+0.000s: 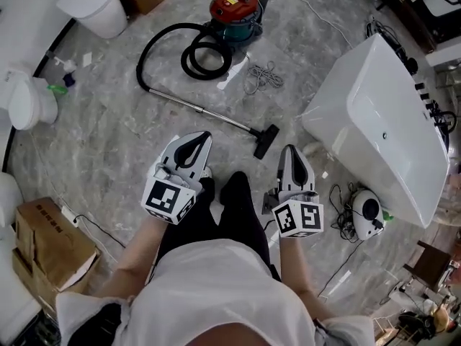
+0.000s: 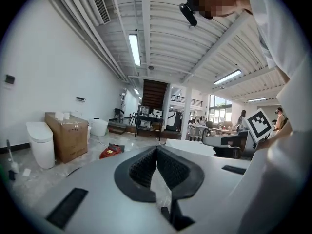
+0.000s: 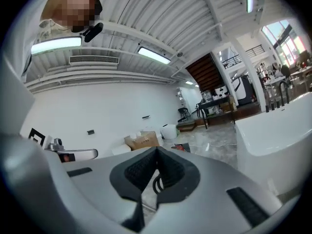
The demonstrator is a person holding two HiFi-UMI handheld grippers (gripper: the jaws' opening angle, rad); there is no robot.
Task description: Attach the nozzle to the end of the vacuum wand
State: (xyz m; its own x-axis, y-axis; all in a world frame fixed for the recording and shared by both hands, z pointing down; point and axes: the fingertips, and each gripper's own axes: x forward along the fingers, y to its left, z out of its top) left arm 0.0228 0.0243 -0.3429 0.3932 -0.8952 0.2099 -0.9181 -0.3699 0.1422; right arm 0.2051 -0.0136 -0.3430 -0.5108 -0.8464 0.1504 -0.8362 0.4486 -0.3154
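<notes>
Head view shows the nozzle (image 1: pixel 265 141), black, lying on the floor (image 1: pixel 130 135) at the near end of the wand (image 1: pixel 202 110) and touching it; whether it is locked on I cannot tell. The wand, a thin metal tube, runs slantwise up and left to the black hose (image 1: pixel 205 55), which swings out wide and then coils beside the red vacuum (image 1: pixel 234 9) near the top of the view. A grey cable (image 1: pixel 261 76) lies bunched just right of the coil. Below the nozzle the 2 grippers hang above the floor, apart from nozzle and wand, 1 at each side of the person's legs (image 1: pixel 241 207). The left gripper (image 1: pixel 204 137) has its jaws pressed together with nothing between them; in the left gripper view its ribbed pads (image 2: pixel 143 168) meet at the tip, and the vacuum (image 2: pixel 111 151) sits far beyond on the floor. The right gripper (image 1: pixel 288 151) is likewise closed and empty; in the right gripper view its pads (image 3: pixel 140 169) meet at the tip, and dark loops of hose (image 3: pixel 157 182) show on the floor through the gap beneath them. A white tub (image 1: pixel 382 114) stands at the right, a toilet (image 1: pixel 29 103) and a white bin (image 1: pixel 97 6) at the left, and a box (image 1: pixel 50 240) at the lower left.
</notes>
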